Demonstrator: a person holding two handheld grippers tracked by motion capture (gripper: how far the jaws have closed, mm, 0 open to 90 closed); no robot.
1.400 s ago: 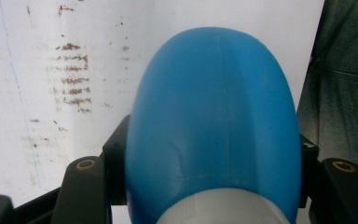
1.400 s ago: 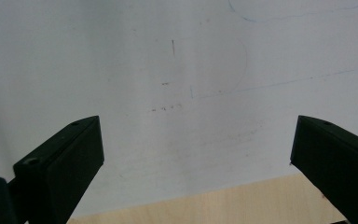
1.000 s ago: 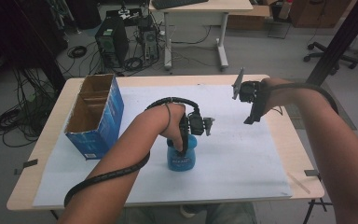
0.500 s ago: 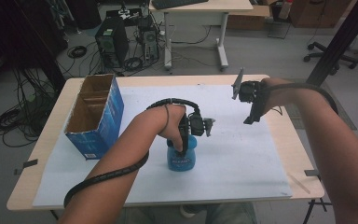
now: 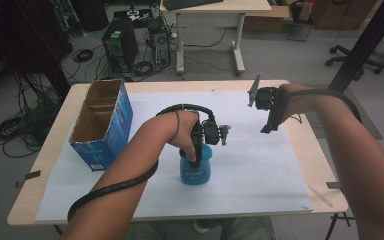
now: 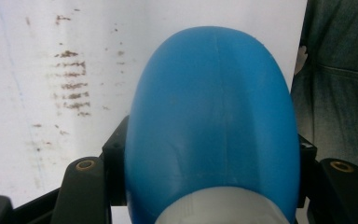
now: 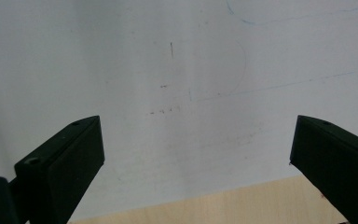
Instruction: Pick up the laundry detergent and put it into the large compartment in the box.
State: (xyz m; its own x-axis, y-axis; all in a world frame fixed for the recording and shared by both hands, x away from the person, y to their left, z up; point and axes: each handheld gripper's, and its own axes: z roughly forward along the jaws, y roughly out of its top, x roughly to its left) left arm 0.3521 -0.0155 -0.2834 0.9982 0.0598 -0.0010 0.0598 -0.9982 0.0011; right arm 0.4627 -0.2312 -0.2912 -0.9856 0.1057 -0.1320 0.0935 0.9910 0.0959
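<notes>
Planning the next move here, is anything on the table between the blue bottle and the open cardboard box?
Nothing visible. The blue bottle, clamped by the left gripper, stands right of the cardboard box, with bare white sheet between; the left forearm crosses above.

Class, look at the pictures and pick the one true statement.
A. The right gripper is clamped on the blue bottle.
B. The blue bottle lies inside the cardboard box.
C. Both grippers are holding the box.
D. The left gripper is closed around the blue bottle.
D: the left gripper has its jaws on either side of the blue bottle, which stands on the white sheet, while the right gripper is wide open over bare sheet.
</notes>
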